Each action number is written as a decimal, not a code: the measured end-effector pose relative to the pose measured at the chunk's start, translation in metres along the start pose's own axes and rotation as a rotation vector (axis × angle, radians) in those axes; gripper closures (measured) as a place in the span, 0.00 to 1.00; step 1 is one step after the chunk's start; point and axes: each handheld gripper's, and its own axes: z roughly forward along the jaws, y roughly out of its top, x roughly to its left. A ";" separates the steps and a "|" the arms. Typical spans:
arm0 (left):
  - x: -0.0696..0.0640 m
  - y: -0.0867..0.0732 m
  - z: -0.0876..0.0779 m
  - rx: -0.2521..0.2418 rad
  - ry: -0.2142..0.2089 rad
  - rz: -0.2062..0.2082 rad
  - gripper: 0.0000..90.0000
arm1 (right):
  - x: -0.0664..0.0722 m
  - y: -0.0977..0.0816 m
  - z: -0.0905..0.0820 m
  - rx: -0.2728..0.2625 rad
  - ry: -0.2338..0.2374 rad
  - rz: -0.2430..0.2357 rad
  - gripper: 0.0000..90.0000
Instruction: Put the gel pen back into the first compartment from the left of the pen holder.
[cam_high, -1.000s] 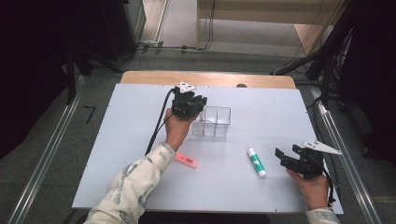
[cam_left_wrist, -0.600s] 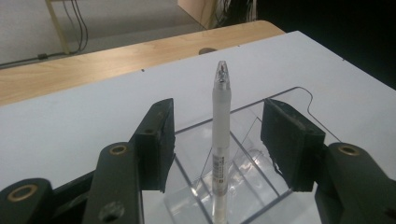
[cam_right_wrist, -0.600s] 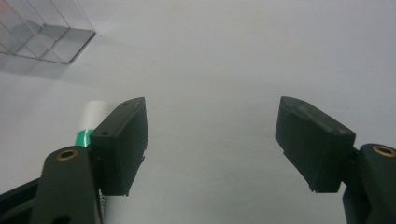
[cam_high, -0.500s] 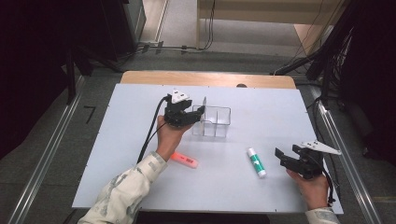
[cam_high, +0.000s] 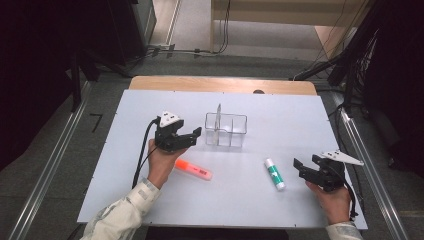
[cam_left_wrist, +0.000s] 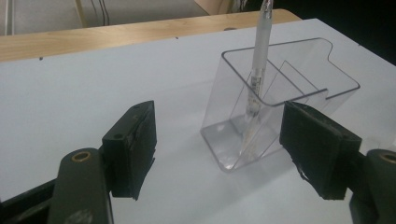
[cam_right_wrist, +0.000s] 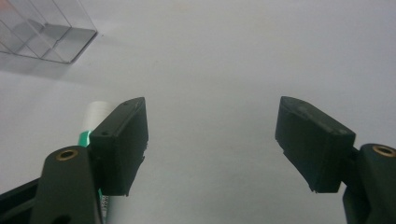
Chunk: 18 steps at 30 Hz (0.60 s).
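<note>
Two open tools, left (cam_high: 192, 136) just widened, right (cam_high: 306, 169) empty; left view shows pen (cam_left_wrist: 257, 65) upright inside holder (cam_left_wrist: 299, 79); highlighter (cam_high: 193, 169) at six o'clock, glue (cam_high: 274, 174) at four

white table (cam_high: 125, 175) bears a clear organizer (cam_high: 226, 131), orange highlighter (cam_high: 193, 169), glue stick (cam_high: 274, 174).

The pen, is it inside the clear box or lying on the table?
Inside. The pen stands leaning in the clear box, its tip at the bottom.
</note>
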 end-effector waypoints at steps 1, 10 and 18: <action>0.001 -0.002 -0.002 -0.001 0.005 -0.001 0.31 | 0.000 0.000 0.000 0.001 0.000 -0.001 0.27; 0.010 -0.023 -0.030 0.002 0.013 -0.010 0.30 | 0.001 0.000 0.000 -0.001 0.005 -0.004 0.27; 0.026 -0.037 -0.051 -0.010 0.062 -0.050 0.26 | 0.002 0.000 0.000 -0.001 0.010 -0.009 0.27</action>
